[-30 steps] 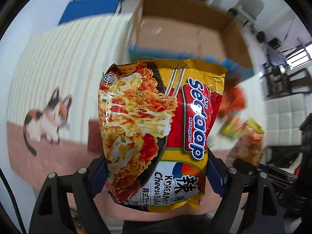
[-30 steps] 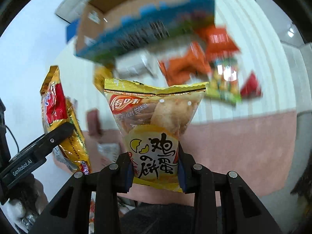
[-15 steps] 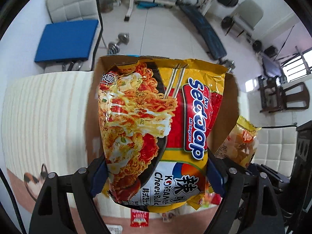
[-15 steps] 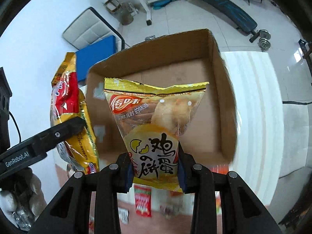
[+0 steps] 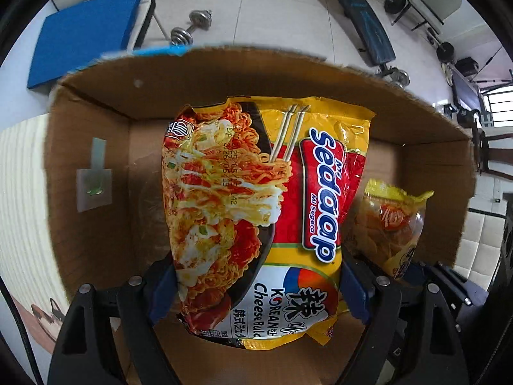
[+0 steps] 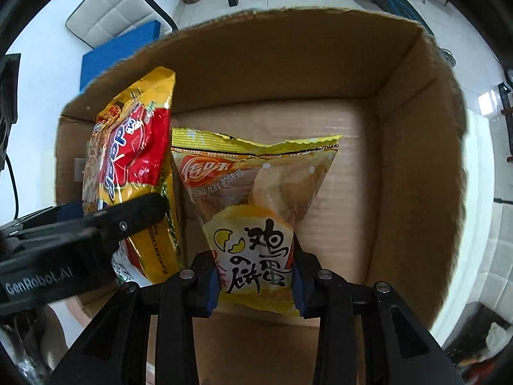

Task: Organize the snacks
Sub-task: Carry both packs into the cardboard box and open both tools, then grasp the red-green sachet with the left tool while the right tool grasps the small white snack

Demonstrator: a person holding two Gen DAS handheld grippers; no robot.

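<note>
Cardboard fills both views: an open cardboard box (image 5: 96, 122) sits below the two pairs of tongs, its brown floor bare wherever it shows. The left tongs (image 5: 256, 292) are clamped on a yellow-and-red noodle packet (image 5: 256, 211), gripped across its lower part with the packet hanging down into the box mouth. The right tongs (image 6: 255, 276) are clamped on a smaller yellow egg-biscuit bag (image 6: 256, 199), also pinched near its lower end, and it too hangs over the box floor. From the right wrist view the two packs hang just beside each other, the noodle packet on the left, the biscuit bag toward the middle of the box. The step in hand looks like the drop-off: both snacks are carried over the box and neither is yet resting on its floor, as far as can be judged. The next move probably calls for lowering each pack until it nears the cardboard, then spreading the tongs so the packs fall flat rather than on end. Room is generous on the right side of the box, where the floor is open up to the right wall (image 6: 416, 160); the left wall (image 5: 80, 192), with a pale taped label on it, stands near the noodle packet. The ragged box rim is the edge to watch when the tongs come back out, and the two packs are close enough that one could snag the other on release.
</note>
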